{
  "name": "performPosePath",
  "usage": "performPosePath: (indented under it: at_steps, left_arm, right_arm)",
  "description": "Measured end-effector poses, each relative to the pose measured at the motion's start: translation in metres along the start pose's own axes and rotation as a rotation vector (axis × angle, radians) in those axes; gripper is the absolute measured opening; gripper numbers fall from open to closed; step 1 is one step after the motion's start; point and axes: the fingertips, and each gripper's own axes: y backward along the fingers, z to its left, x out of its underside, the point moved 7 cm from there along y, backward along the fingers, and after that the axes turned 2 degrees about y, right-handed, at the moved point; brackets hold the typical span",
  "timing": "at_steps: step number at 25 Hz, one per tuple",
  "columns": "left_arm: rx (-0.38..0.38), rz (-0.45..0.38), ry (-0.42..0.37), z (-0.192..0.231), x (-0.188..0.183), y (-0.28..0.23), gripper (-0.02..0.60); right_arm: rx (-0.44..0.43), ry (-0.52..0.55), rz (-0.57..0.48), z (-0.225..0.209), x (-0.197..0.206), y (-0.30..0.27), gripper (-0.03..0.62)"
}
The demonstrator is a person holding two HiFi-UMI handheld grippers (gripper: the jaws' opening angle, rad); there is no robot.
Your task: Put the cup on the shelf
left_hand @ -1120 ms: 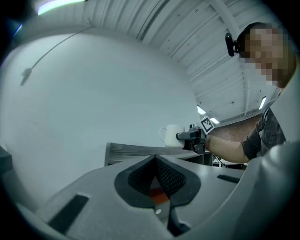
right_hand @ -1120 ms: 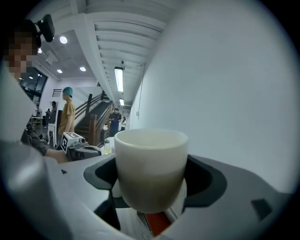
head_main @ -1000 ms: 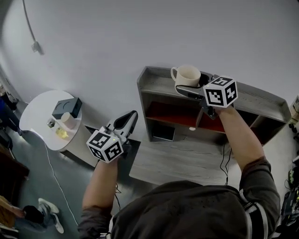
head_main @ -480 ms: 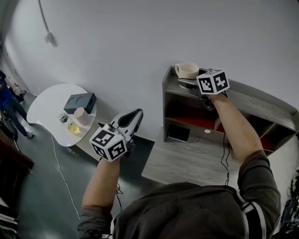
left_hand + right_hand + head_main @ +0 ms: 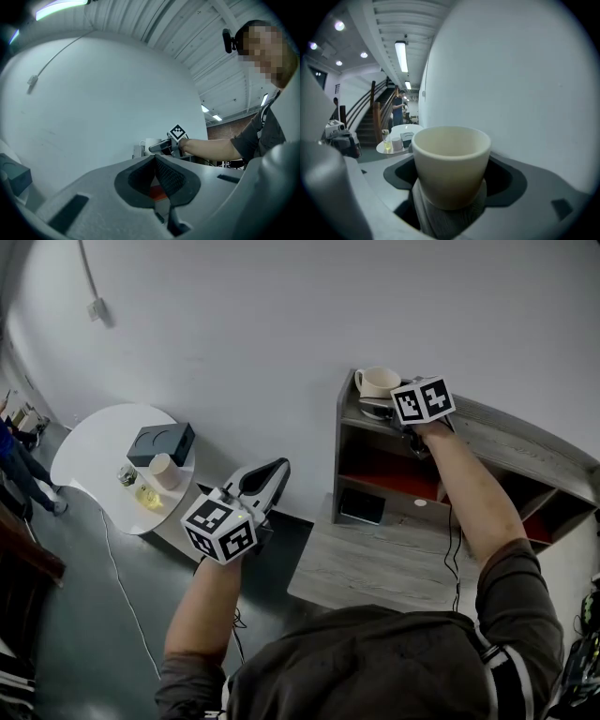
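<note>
A cream cup (image 5: 377, 382) with a handle is at the left end of the grey shelf's top board (image 5: 525, 442). My right gripper (image 5: 373, 401) is shut on it, one jaw on each side of its lower body. In the right gripper view the cup (image 5: 450, 159) fills the space between the dark pads (image 5: 506, 180), and grey wood shows just under its base. My left gripper (image 5: 267, 479) hangs apart to the left, over the floor, shut and empty. In the left gripper view its jaws (image 5: 154, 161) meet, and the cup (image 5: 151, 143) shows far off.
The shelf has red inner compartments, and a dark flat device (image 5: 361, 507) stands in the lower left one. A grey wooden desk top (image 5: 375, 568) lies in front of the shelf. At the left a round white table (image 5: 89, 460) carries a black box (image 5: 161, 442) and small containers.
My right gripper has brought the cup down and toward the left end of the shelf's top board. The left gripper has drifted a little sideways, still shut.
</note>
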Motion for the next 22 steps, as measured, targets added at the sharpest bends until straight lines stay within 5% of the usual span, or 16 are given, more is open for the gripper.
performPosePath:
  at_steps: [13,22]
  left_arm:
    - [0.032,0.010,0.006,-0.006,0.005,-0.013,0.006]
    - [0.060,0.018,-0.001,-0.017,0.008,-0.029,0.006]
  right_arm:
    - [-0.011,-0.019,-0.021,-0.001,0.002,-0.001,0.416]
    - [0.013,-0.020,-0.094,-0.011,0.006,0.025,0.477]
